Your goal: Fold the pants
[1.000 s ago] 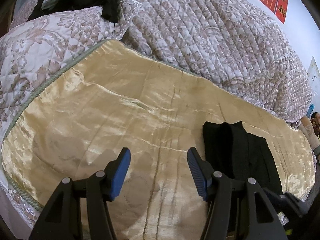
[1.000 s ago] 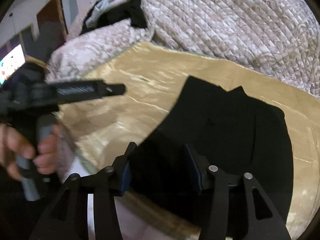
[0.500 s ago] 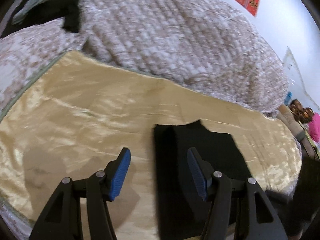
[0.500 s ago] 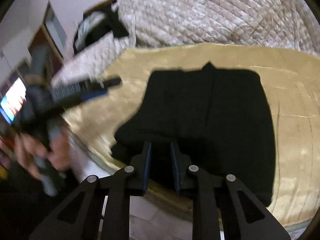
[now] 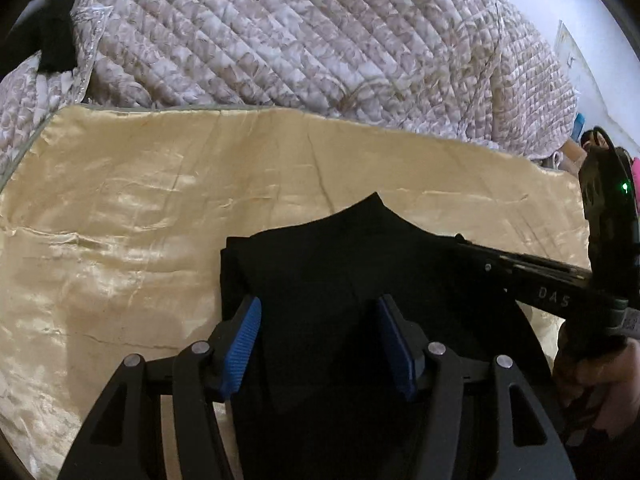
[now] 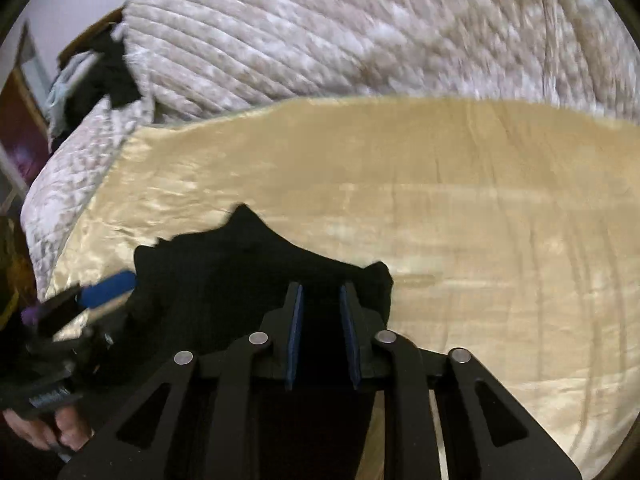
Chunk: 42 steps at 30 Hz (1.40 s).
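Note:
Black folded pants (image 5: 360, 248) lie on a golden satin sheet (image 5: 140, 200) near the bed's front edge. My left gripper (image 5: 318, 300) hovers over their left half, open, its blue pads (image 5: 244, 336) wide apart with the cloth below them. My right gripper (image 6: 322, 286) has its jaws closing, narrow, with black cloth of the pants (image 6: 224, 264) pinched between the pads at the near edge. The pants' right corner (image 6: 378, 276) is bunched up. In the right wrist view the left gripper's blue pad (image 6: 108, 284) shows at the pants' left side.
A quilted beige bedspread (image 5: 320, 40) is heaped behind the sheet. Dark clothes (image 6: 100, 76) lie at the back left. A hand (image 5: 600, 380) holds the right gripper's handle at the right edge. Bare sheet (image 6: 500, 240) stretches to the right of the pants.
The left gripper swung from bare sheet to above the pants. The right gripper's jaws narrowed onto the pants' near edge and shifted toward their right corner, which has bunched up.

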Motion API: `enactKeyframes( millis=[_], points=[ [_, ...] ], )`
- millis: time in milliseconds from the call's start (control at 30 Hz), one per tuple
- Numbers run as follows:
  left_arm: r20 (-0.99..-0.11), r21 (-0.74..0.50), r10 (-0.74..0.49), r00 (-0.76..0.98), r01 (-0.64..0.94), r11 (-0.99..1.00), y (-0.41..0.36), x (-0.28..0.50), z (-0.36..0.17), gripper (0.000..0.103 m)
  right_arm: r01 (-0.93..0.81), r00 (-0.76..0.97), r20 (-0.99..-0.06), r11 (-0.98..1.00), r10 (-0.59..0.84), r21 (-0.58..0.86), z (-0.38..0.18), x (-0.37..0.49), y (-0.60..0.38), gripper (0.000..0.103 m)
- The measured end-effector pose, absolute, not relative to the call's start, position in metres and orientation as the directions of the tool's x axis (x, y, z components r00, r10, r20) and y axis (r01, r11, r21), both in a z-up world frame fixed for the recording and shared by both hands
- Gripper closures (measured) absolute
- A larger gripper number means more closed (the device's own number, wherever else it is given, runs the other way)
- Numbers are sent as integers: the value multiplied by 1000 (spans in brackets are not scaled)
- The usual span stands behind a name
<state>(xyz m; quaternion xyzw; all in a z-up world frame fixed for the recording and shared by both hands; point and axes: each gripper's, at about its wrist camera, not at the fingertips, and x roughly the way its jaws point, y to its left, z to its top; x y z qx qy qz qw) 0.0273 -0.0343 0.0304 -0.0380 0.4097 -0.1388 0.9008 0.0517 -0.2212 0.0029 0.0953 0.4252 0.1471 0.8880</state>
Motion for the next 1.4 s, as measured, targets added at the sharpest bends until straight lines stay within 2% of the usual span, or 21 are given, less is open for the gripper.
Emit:
enactKeyframes(
  millis=[367,667,900,1100,1267,1400],
  points=[
    [-714,-159,-257,651,207,965,-31,21,38,39,-164,640,-701,948,313,274,11,35,-227,85],
    [-675,-106,-251,694,246,964,-30,-24,54,40,-231,695,-649,951,309,206,34,-35,-213,85],
    [-706,-53,-225,672,267,962,-34,-46,38,40,-276,676,-676,951,294,138,11,-78,-195,85],
    [-710,-65,-226,667,258,964,-28,-48,33,39,-305,721,-631,949,287,83,4,-87,-194,84],
    [-709,-45,-215,672,261,964,-30,-48,32,44,-307,733,-616,948,289,80,3,-88,-194,84],
    [-709,-43,-216,672,264,964,-33,-48,33,53,-304,739,-611,950,282,71,4,-88,-191,84]
  ],
)
